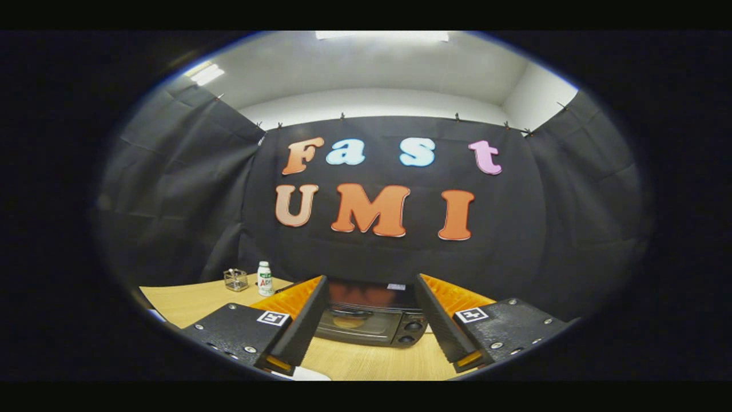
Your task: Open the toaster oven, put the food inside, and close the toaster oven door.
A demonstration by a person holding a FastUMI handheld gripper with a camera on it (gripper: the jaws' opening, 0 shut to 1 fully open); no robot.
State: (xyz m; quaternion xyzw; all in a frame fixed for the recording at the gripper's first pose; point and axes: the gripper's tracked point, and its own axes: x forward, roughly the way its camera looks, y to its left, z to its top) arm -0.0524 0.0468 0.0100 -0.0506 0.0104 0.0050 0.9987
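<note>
Two containers stand on the pale wooden counter (366, 357), beyond the left finger and near the dark cloth wall: a small clear glass cup (235, 280) with contents too small to make out, and just beside it a small white plastic bottle with a green cap (264, 278), upright and closed. The claw (372, 312) is spread wide, its fingers holding nothing, with bare counter between them. Framed in that gap, just ahead of the fingertips, sits the black toaster oven (369, 321), backed close to the wall. Its glass door is shut, a horizontal handle runs along the door's upper edge, and two round knobs are stacked at its right side. Open counter lies in front of the oven and to its left, toward the cup and bottle.
</note>
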